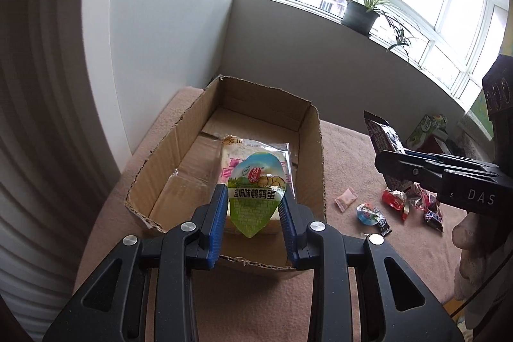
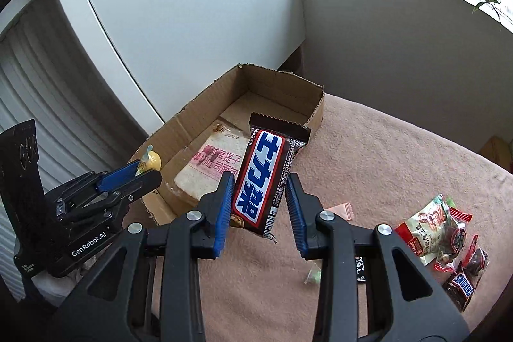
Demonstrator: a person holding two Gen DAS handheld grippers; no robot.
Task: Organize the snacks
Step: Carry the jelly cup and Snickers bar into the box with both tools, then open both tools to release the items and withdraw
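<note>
Left claw: your left claw (image 1: pixel 255 207) is closed narrow on a green egg snack pack (image 1: pixel 255 193); both blue pads (image 1: pixel 215 220) press its two sides, and it hangs above the near end of the cardboard box (image 1: pixel 312 149).
Left claw, other view: in the right wrist view you see the same claw (image 2: pixel 141 173) at 9 o'clock, with the yellow edge of the pack (image 2: pixel 150 161) showing past its tips.
Right claw: your right claw (image 2: pixel 259 207) holds a chocolate bar (image 2: pixel 264 178); the left pad (image 2: pixel 224 210) touches the wrapper, but on the right pad's side I cannot tell if it touches.
Chocolate bar: it stands nearly upright, tilted a little, over the right edge of the box.
Box: it sits on a pink cloth (image 2: pixel 384 149), open at the top.
Inside box: one bread pack (image 2: pixel 213 170) lies flat on the floor of the box.
Loose snacks: a small pile of candies (image 2: pixel 449 242) lies on the cloth at 4 o'clock in the right wrist view, well apart from the box.
Pink sachet: a small pink sachet (image 1: pixel 345 198) lies on the cloth between the box and the pile.
</note>
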